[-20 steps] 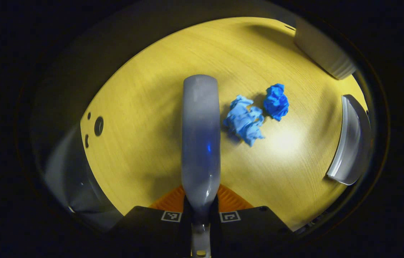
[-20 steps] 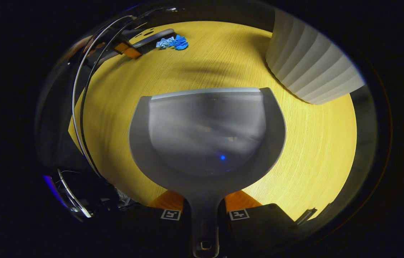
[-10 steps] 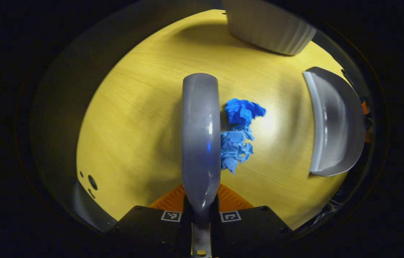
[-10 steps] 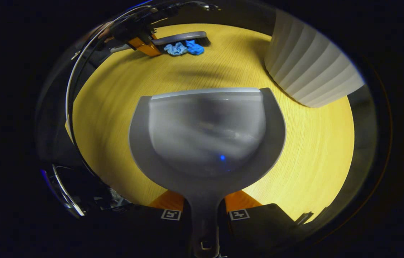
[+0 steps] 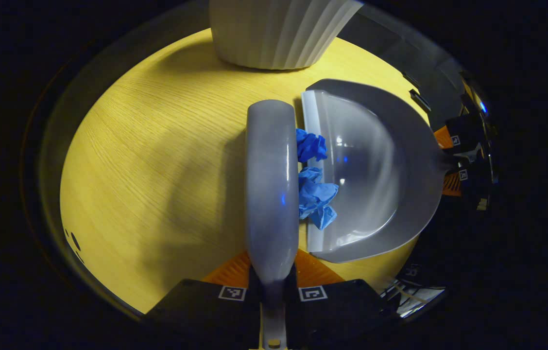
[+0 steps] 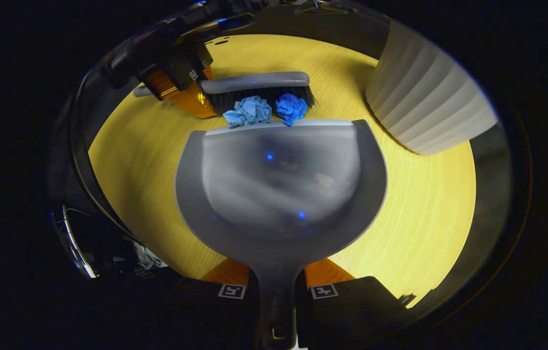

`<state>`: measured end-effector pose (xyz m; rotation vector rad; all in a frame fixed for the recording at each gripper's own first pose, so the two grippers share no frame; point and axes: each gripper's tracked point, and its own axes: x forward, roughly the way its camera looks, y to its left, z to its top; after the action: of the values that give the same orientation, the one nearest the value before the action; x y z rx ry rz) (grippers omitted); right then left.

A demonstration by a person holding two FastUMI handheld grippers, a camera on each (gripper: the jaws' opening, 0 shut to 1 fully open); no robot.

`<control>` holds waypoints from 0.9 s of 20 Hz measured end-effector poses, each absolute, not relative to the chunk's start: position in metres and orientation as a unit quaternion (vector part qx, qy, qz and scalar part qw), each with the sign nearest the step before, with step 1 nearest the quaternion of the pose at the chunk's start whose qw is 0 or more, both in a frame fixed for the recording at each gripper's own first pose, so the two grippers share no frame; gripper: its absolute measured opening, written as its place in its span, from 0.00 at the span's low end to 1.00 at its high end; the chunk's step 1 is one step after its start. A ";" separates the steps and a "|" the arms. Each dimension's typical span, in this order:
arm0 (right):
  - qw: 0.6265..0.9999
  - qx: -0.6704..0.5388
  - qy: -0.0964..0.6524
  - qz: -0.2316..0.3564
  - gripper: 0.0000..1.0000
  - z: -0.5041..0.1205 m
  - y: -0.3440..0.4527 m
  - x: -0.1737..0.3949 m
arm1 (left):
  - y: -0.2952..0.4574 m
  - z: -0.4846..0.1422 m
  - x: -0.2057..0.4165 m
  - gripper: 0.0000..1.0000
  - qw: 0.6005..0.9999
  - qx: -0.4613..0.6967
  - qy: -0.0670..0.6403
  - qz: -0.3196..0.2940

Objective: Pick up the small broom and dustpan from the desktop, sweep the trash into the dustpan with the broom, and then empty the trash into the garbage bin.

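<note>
My left gripper (image 5: 272, 277) is shut on the handle of the small grey broom (image 5: 272, 184), whose back runs straight ahead of it. In the right gripper view the broom (image 6: 254, 83) lies across the far side with its dark bristles (image 6: 259, 95) down on the table. Two crumpled blue paper balls (image 5: 315, 192) (image 6: 264, 110) are squeezed between the bristles and the lip of the grey dustpan (image 6: 279, 184). My right gripper (image 6: 278, 282) is shut on the dustpan's handle. The dustpan (image 5: 376, 170) lies flat on the yellow wooden table (image 5: 157, 165).
A white ribbed garbage bin (image 5: 279, 31) (image 6: 429, 102) stands on the table just beyond the broom and dustpan. Small holes (image 5: 74, 239) mark the table near its left edge in the left gripper view. The table edge (image 6: 109, 214) drops off to dark surroundings.
The broom has swept both blue paper balls across the table to the dustpan's lip. The gap between broom and dustpan has closed, and the bin now stands closer ahead of the left gripper.
</note>
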<state>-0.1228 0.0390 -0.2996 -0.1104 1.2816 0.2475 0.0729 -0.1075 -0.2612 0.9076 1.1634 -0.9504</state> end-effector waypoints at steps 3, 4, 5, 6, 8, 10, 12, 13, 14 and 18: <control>0.799 -0.049 0.590 0.108 0.34 -0.305 0.033 -0.120 | -0.116 -0.264 0.035 0.25 0.628 0.358 0.535 -0.437; 0.799 -0.045 0.590 0.106 0.34 -0.302 0.034 -0.122 | -0.119 -0.267 0.022 0.25 0.625 0.349 0.540 -0.443; 0.799 -0.039 0.591 0.103 0.34 -0.302 0.034 -0.121 | -0.124 -0.267 0.007 0.25 0.621 0.331 0.548 -0.452; 0.801 -0.035 0.590 0.100 0.34 -0.303 0.033 -0.121 | -0.129 -0.265 -0.008 0.25 0.617 0.313 0.553 -0.464; 0.803 -0.030 0.588 0.094 0.34 -0.304 0.032 -0.122 | -0.137 -0.262 -0.030 0.25 0.613 0.301 0.554 -0.477; 0.803 -0.018 0.588 0.090 0.34 -0.308 0.031 -0.128 | -0.136 -0.257 -0.032 0.25 0.633 0.307 0.542 -0.459; 0.804 -0.005 0.588 0.084 0.34 -0.313 0.024 -0.130 | -0.134 -0.247 -0.037 0.25 0.660 0.293 0.536 -0.437; 0.805 0.000 0.587 0.080 0.34 -0.314 0.021 -0.130 | -0.133 -0.242 -0.036 0.25 0.675 0.287 0.528 -0.428; 0.806 0.006 0.587 0.077 0.34 -0.315 0.019 -0.131 | -0.129 -0.241 -0.035 0.25 0.690 0.281 0.521 -0.416; 0.806 0.014 0.588 0.062 0.34 -0.319 0.002 -0.134 | -0.108 -0.239 -0.033 0.25 0.742 0.226 0.511 -0.372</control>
<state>-0.1337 0.0020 -0.3188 0.0308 1.2581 0.1333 -0.0325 -0.1083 -0.2389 0.4953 1.1193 -0.8147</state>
